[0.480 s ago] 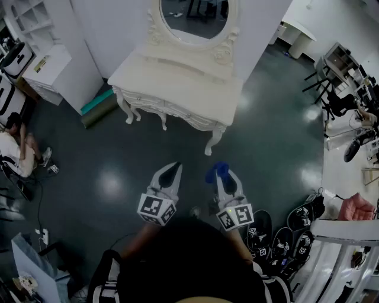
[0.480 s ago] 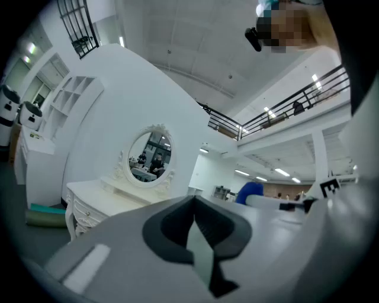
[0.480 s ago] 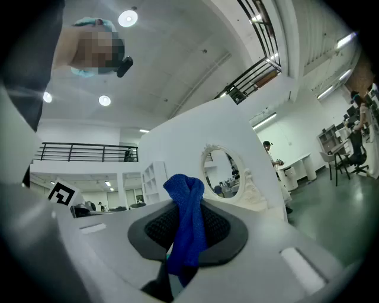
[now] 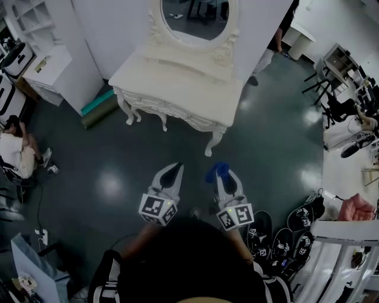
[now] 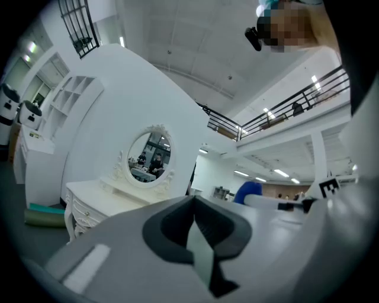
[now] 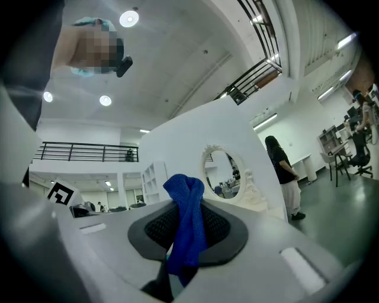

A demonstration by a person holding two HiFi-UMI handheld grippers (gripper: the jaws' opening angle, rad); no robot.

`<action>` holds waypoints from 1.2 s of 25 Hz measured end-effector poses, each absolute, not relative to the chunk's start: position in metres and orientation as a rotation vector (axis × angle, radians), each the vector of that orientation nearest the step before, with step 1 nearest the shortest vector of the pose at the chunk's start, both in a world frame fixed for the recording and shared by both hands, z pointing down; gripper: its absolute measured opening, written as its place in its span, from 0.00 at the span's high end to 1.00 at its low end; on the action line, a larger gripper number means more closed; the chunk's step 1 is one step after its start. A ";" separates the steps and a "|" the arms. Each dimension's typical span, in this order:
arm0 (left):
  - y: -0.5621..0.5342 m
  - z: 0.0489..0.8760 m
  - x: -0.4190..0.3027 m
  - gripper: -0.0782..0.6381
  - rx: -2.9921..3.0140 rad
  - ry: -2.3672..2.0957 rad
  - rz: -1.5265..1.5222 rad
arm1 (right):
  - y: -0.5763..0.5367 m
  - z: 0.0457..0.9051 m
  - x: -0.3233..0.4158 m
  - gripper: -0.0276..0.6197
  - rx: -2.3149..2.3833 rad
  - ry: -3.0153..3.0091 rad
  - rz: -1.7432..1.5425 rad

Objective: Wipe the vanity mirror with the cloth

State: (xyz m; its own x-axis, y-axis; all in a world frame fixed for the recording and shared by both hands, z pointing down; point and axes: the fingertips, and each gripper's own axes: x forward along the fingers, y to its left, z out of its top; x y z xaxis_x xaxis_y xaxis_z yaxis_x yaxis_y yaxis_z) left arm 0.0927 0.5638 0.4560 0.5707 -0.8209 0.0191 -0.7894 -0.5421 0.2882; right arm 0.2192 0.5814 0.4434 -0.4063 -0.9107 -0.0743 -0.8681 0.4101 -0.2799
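Note:
An oval vanity mirror (image 4: 195, 18) in a carved cream frame stands at the back of a cream dressing table (image 4: 177, 83), well ahead of both grippers. The same vanity mirror (image 5: 149, 158) shows small in the left gripper view and as the vanity mirror (image 6: 221, 173) in the right gripper view. My right gripper (image 4: 221, 173) is shut on a blue cloth (image 4: 219, 170); the blue cloth (image 6: 186, 222) sticks up between its jaws. My left gripper (image 4: 170, 174) is shut with nothing in it. Both are held over the dark floor, short of the table.
A person (image 4: 273, 41) walks past the table's right side, also seen as a person (image 6: 284, 174). Another person (image 4: 15, 148) sits on the floor at left. A green roll (image 4: 98, 106) lies by the table's left leg. White shelves (image 4: 35, 23) stand far left; gear and chairs crowd the right.
A walking person has come into view at the table's right. The seated person at left shifted slightly. Both grippers have stayed where they were.

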 end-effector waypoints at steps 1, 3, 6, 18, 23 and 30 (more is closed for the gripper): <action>0.564 0.456 0.093 0.88 2.540 -1.332 -0.172 | 0.581 0.444 0.219 0.86 -1.570 2.450 -0.296; 0.564 0.457 0.093 0.88 2.538 -1.329 -0.172 | 0.581 0.445 0.218 0.86 -1.568 2.443 -0.309; 0.565 0.457 0.090 0.88 2.534 -1.327 -0.169 | 0.583 0.443 0.217 0.86 -1.564 2.423 -0.312; 0.562 0.462 0.062 0.88 2.517 -1.313 -0.161 | 0.581 0.446 0.195 0.86 -1.560 2.401 -0.322; 0.559 0.462 0.038 0.88 2.514 -1.317 -0.139 | 0.576 0.446 0.182 0.85 -1.583 2.371 -0.308; 0.561 0.468 0.005 0.88 2.522 -1.299 -0.133 | 0.577 0.452 0.159 0.85 -1.627 2.347 -0.287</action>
